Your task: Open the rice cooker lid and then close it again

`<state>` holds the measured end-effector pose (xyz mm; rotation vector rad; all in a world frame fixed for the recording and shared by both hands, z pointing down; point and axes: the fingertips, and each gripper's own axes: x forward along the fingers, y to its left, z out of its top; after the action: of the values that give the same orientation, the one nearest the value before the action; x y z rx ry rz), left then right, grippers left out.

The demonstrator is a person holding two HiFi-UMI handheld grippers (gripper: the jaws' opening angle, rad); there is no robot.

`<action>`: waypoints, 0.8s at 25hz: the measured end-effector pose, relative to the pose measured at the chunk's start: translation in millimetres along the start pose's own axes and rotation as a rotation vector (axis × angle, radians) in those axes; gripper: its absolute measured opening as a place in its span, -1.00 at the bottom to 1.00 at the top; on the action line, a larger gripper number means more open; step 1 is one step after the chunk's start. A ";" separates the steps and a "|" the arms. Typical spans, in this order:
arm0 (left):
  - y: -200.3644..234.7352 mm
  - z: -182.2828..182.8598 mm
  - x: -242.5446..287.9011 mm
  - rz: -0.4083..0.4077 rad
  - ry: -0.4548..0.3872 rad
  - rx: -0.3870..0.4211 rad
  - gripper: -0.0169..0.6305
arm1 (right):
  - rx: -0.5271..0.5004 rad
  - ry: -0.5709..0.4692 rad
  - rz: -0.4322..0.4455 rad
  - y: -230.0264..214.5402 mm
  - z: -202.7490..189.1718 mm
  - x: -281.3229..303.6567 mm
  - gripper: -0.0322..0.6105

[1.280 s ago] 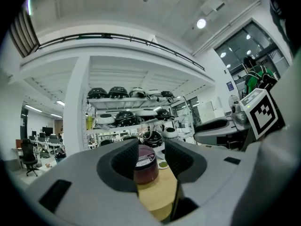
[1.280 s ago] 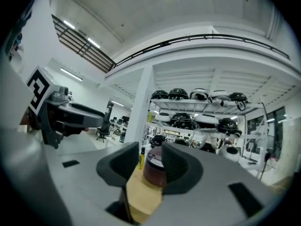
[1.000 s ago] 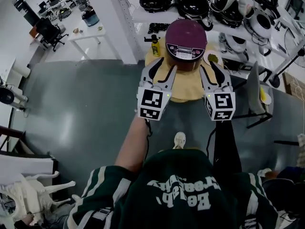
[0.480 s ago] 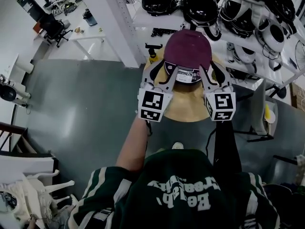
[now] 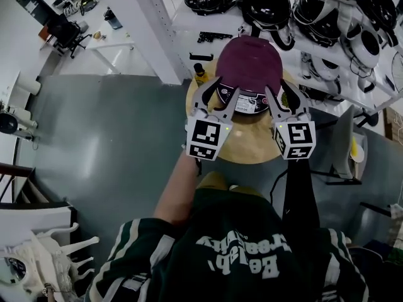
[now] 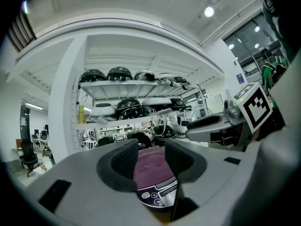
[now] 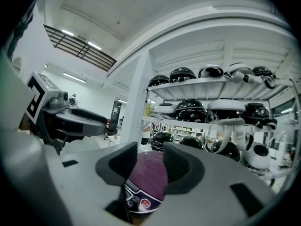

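Note:
A purple rice cooker [image 5: 248,60] with its lid down stands at the back of a round wooden table [image 5: 242,145], its control panel [image 5: 244,101] facing me. My left gripper [image 5: 221,92] and right gripper [image 5: 280,92] point level at the cooker's front, one at each side of the panel. Both are open with nothing between the pads. Whether the tips touch the cooker I cannot tell. In the left gripper view the cooker [image 6: 151,172] shows through the gap of the left gripper [image 6: 151,160]. In the right gripper view the cooker [image 7: 149,180] lies just beyond the right gripper [image 7: 150,166].
White shelves [image 5: 277,30] right behind the table hold several black and white rice cookers. A yellow bottle [image 5: 201,75] stands at the table's back left. A white pillar [image 5: 157,30] rises to the left, and a chair [image 5: 340,137] sits to the right.
Both grippers have moved forward together, from over the table's near part to the cooker's front. The person has stepped closer to the table.

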<state>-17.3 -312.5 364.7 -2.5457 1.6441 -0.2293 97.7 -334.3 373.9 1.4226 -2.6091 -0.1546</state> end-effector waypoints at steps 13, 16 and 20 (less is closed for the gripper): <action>30.0 -4.4 44.5 -0.123 -0.018 -0.024 -0.44 | 0.019 0.030 -0.064 -5.5 3.6 39.2 -0.35; 33.1 -10.8 51.6 -0.134 -0.015 -0.027 -0.44 | 0.017 0.041 -0.071 -6.8 -0.3 44.9 -0.35; 33.2 -16.1 56.4 -0.159 -0.015 -0.021 -0.44 | 0.040 0.071 -0.049 -3.6 -8.5 51.1 -0.35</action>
<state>-27.2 -377.6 379.0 -2.6893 1.4476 -0.2066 75.1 -379.4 386.5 1.4783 -2.5353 -0.0567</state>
